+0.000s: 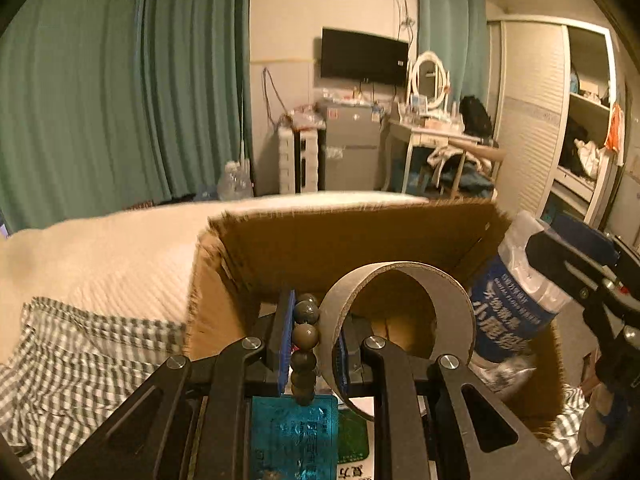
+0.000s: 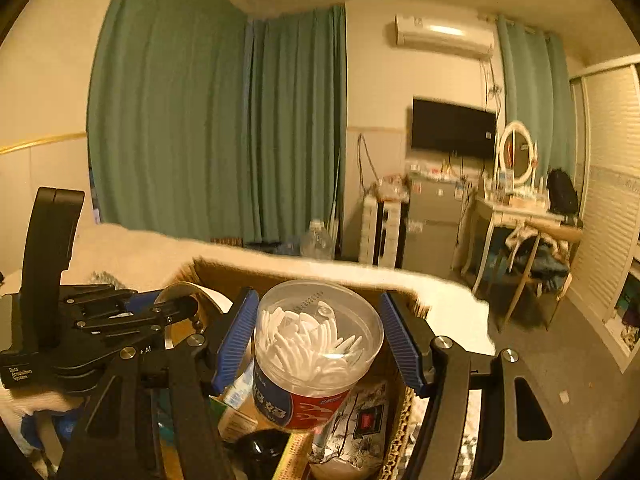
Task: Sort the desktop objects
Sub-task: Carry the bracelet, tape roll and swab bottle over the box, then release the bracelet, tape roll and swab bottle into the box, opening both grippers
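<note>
1. Below, the box (image 1: 360,240) sits on my bed (image 1: 100,264), already crowded.
2. My right gripper (image 2: 318,340) clamps the swab tub (image 2: 316,352) over it.
3. My left gripper (image 1: 312,344) pinches ring (image 1: 400,312) and beads (image 1: 305,336).

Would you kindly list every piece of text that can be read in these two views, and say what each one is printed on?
"Data Acquisition System": white print on the left hand-held gripper body, seen from the right wrist view.
"AI": small mark on the right hand-held gripper.
"小鹿": part of the white characters on the blue container; the rest is blurred.
Teal packet below the left hand-held gripper: print unreadable.
Cotton swab tub label: characters too blurred.
</note>
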A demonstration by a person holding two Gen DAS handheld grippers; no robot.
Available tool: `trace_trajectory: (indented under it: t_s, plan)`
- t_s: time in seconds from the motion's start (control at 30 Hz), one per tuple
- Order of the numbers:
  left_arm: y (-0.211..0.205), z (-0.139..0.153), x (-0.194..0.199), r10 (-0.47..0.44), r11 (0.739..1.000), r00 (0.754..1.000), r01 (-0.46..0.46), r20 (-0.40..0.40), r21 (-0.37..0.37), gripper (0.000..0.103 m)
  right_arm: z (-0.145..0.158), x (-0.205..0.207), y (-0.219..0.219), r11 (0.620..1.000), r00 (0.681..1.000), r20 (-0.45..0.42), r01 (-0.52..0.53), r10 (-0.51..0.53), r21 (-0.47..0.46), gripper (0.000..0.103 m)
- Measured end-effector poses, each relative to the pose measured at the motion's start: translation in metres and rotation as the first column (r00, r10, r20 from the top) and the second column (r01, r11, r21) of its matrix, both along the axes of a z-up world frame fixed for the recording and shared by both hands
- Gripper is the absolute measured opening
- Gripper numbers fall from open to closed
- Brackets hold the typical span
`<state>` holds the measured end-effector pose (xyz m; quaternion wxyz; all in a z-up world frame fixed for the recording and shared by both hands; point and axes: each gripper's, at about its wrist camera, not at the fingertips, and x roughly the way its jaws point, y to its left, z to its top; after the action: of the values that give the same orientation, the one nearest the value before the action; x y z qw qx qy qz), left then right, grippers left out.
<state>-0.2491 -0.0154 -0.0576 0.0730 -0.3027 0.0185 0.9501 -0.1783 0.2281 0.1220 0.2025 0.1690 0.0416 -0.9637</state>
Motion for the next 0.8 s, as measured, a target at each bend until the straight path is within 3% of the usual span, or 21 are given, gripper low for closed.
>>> trace_trajectory:
  t_s: [0.1,0.17,0.3,0.4,0.43,0.47,0.53,0.6,0.73,0.8]
  plan:
    - [0.004,-0.013,-0.008,-0.007,1.000,1.000,0.007,0.029,-0.004,0.018,-0.021,-0.018,0.000,1.000,0.998,0.062,0.000,-0.001,0.006,0.062]
    - [0.006,-0.019,-0.009,-0.009,1.000,0.999,0.010,0.037,-0.007,0.018,-0.032,-0.027,0.001,1.000,0.995,0.099,-0.001,0.001,0.004,0.042]
    - [0.009,-0.020,-0.006,-0.009,1.000,0.999,0.010,0.041,-0.023,0.018,-0.042,-0.035,0.002,1.000,0.993,0.121,-0.006,0.004,0.015,0.042]
    - [0.009,-0.018,-0.002,-0.004,1.000,0.999,0.005,0.044,-0.029,0.025,-0.040,-0.032,0.003,1.000,0.994,0.111,-0.004,0.003,0.017,0.042]
    - [0.009,-0.016,0.001,-0.005,1.000,0.999,0.006,0.043,-0.026,0.033,-0.039,-0.030,0.005,1.000,0.994,0.107,-0.003,0.002,0.013,0.042]
    - [0.008,-0.014,-0.001,-0.003,1.000,0.999,0.004,0.041,-0.023,0.047,-0.038,-0.027,0.005,1.000,0.995,0.104,0.000,-0.001,0.009,0.042]
    - [0.007,-0.010,0.006,0.008,1.000,0.999,-0.007,0.031,-0.021,0.059,-0.035,-0.022,0.008,1.000,0.995,0.096,0.007,-0.008,0.002,0.043]
    - [0.005,-0.005,0.014,0.014,1.000,1.000,-0.013,0.015,-0.019,0.060,-0.030,-0.016,0.011,1.000,0.996,0.083,0.019,-0.018,-0.005,0.043]
    - [-0.001,0.010,0.031,0.034,0.999,0.999,-0.034,-0.018,-0.004,0.087,-0.016,0.005,0.018,0.999,0.998,0.060,0.030,-0.028,-0.031,0.048]
    - [-0.005,0.017,0.041,0.034,0.999,0.999,-0.034,-0.032,-0.004,0.093,-0.010,0.013,0.023,0.998,0.998,0.048,0.034,-0.032,-0.043,0.048]
